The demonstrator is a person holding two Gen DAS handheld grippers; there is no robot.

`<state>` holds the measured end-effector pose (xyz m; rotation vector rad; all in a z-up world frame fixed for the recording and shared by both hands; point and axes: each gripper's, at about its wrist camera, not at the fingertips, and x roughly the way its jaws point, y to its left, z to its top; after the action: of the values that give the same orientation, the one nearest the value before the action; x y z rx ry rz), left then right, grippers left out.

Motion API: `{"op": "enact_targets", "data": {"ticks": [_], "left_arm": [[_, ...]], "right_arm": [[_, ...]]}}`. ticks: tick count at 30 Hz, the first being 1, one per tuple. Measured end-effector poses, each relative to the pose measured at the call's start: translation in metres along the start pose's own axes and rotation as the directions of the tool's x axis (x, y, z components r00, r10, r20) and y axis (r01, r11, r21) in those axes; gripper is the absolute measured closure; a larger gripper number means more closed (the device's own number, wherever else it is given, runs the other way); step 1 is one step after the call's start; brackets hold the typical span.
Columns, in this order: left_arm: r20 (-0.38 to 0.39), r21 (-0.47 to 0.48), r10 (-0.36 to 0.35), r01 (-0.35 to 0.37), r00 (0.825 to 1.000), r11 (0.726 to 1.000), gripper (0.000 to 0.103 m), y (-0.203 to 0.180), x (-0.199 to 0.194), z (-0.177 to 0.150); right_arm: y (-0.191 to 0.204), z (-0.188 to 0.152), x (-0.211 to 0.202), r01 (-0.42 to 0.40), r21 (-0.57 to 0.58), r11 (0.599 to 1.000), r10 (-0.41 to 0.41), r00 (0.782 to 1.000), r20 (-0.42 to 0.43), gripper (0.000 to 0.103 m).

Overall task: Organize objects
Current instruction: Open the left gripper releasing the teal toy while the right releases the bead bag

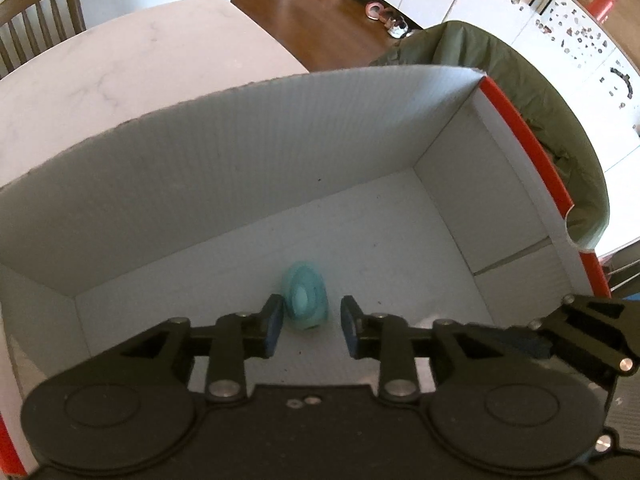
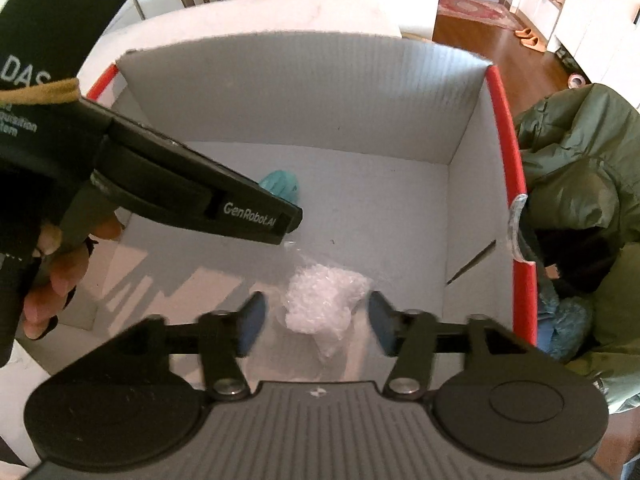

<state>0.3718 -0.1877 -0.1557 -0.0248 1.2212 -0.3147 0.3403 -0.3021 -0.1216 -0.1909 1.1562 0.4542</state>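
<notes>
A white cardboard box (image 1: 248,152) with red outer edges fills both views. On its floor lies a small teal oval object (image 1: 306,298), between the blue pads of my left gripper (image 1: 310,326), which is open and not touching it. In the right wrist view a crumpled clear plastic wad (image 2: 320,300) lies on the box floor (image 2: 380,208) between the spread fingers of my right gripper (image 2: 318,326), also open. The left gripper's black body (image 2: 192,192) crosses that view and partly hides the teal object (image 2: 280,182).
The box stands on a white marble table (image 1: 120,60). A green jacket (image 2: 580,168) hangs just right of the box. A wooden chair (image 1: 40,12) is behind the table. A hand (image 2: 56,276) holds the left gripper. Wooden floor and white cabinets lie beyond.
</notes>
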Motion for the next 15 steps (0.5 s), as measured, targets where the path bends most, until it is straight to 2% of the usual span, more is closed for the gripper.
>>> {"op": "enact_targets", "data": {"ticks": [2, 5, 15], "left_arm": [[0.014, -0.019, -0.006, 0.006, 1.000, 1.000, 0.057, 0.002, -0.005, -0.002], [0.048, -0.040, -0.019, 0.021, 0.999, 0.999, 0.045, 0.003, -0.016, -0.010], [0.166, -0.031, -0.039, 0.044, 0.985, 0.999, 0.038, 0.007, -0.062, -0.014]], "right_arm": [[-0.003, 0.000, -0.005, -0.010, 0.009, 1.000, 0.009, 1.000, 0.013, 0.044], [-0.003, -0.004, -0.013, -0.015, 0.022, 1.000, 0.015, 0.999, 0.031, 0.044], [0.011, -0.017, -0.052, 0.013, 0.017, 1.000, -0.015, 0.990, 0.142, 0.044]]}}
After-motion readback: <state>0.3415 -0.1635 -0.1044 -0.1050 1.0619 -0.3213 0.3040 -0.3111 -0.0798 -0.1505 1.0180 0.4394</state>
